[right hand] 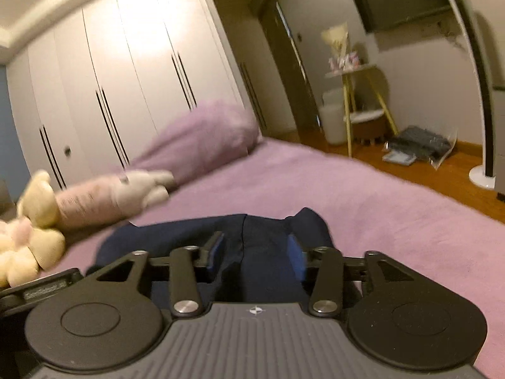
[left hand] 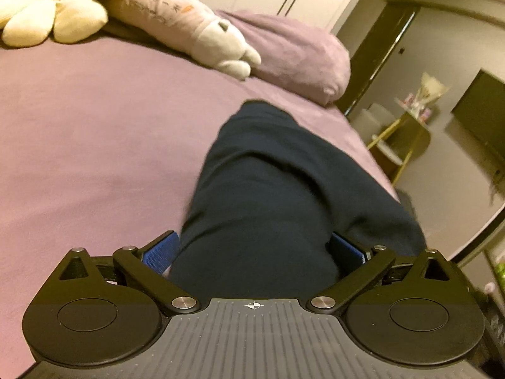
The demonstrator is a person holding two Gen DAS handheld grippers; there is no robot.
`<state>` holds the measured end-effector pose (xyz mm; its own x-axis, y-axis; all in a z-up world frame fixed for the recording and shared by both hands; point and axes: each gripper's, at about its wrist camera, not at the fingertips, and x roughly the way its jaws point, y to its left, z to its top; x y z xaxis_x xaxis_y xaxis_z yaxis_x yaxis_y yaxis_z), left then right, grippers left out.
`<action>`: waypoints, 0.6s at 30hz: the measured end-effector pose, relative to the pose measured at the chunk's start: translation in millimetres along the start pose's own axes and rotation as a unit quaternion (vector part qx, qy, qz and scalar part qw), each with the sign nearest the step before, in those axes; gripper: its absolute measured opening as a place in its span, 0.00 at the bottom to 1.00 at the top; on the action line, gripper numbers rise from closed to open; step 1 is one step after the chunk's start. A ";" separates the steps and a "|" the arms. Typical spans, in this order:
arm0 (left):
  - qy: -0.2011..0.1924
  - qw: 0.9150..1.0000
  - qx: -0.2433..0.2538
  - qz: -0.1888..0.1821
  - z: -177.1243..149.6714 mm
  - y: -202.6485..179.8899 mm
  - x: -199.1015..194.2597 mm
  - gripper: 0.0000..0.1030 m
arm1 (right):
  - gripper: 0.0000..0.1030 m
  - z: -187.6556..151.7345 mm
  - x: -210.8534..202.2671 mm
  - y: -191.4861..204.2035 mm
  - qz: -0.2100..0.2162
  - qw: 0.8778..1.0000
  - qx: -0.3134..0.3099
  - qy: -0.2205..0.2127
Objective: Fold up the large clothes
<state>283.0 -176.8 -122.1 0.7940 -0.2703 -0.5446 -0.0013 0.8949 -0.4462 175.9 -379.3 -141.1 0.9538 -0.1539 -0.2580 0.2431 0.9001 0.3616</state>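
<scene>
The left gripper (left hand: 254,249) gapes fully around the navy garment (left hand: 268,195) near the bed (left hand: 79,145) edge, while the right gripper (right hand: 255,252) stands half-open straddling its fold, with bare sheet beyond.

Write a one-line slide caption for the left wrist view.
Left claw spread wide around a dark navy garment on a purple bed, plush toys behind.

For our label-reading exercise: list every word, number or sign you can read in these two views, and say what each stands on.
None can be read for certain.
Dark print and a small orange mark on the long plush toy: too blurred to read.
Embossed lettering on the black bar at the left edge of the right wrist view: too small to read.
</scene>
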 end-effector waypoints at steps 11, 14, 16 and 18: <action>0.051 0.997 -0.039 -0.031 4.3 20.1 4.3 1.00 | 0.54 -18.7 -7.4 -4.0 0.001 0.999 -0.008 0.045; 0.082 0.994 -0.008 -0.069 20.8 33.3 -8.2 1.00 | 0.56 8.1 -15.2 -23.3 0.040 0.994 0.034 0.097; 0.102 0.991 0.010 -0.090 30.2 44.7 -12.8 1.00 | 0.73 22.1 -25.3 -48.7 0.073 0.986 0.077 0.127; 0.120 0.987 0.011 -0.104 34.5 53.4 -10.9 1.00 | 0.77 24.2 -21.3 -76.2 0.100 0.970 0.125 0.183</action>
<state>295.3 -113.8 -115.5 0.6082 -0.5233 -0.5968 0.1613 0.8177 -0.5526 141.3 -454.4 -141.5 0.8713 0.2096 -0.4438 0.1386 0.7624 0.6321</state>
